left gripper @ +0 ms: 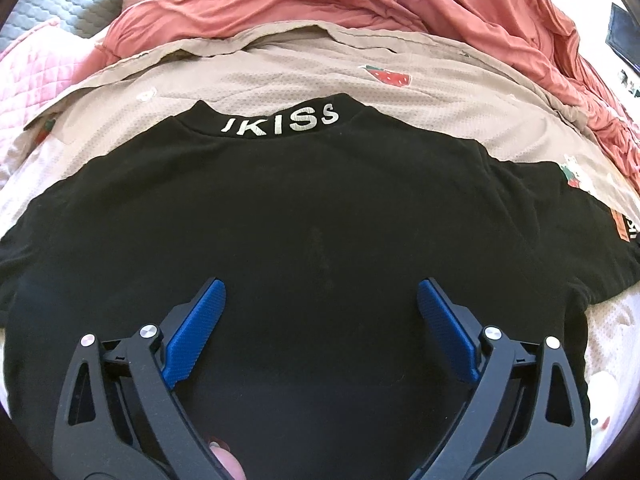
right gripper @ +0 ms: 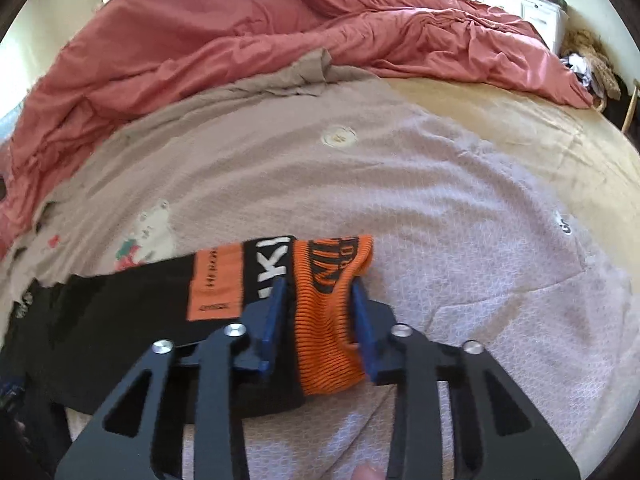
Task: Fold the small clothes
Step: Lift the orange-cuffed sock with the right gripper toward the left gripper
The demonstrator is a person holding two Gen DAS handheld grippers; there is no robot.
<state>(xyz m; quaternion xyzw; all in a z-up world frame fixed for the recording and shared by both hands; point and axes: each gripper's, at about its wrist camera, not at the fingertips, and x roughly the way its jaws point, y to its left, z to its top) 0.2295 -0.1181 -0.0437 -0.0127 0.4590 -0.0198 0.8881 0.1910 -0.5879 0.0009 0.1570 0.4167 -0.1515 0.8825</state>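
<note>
A black sweatshirt with white letters on its collar lies flat on the bed. My left gripper is open just above its middle, holding nothing. In the right wrist view the shirt's black sleeve ends in an orange ribbed cuff. My right gripper is shut on that cuff, with a blue finger on each side of it. The rest of the shirt is out of that view.
A beige blanket with strawberry prints covers the bed under the shirt; it also shows in the right wrist view. A crumpled salmon-red duvet lies behind. A pink quilt sits far left. The tan mattress edge is at the right.
</note>
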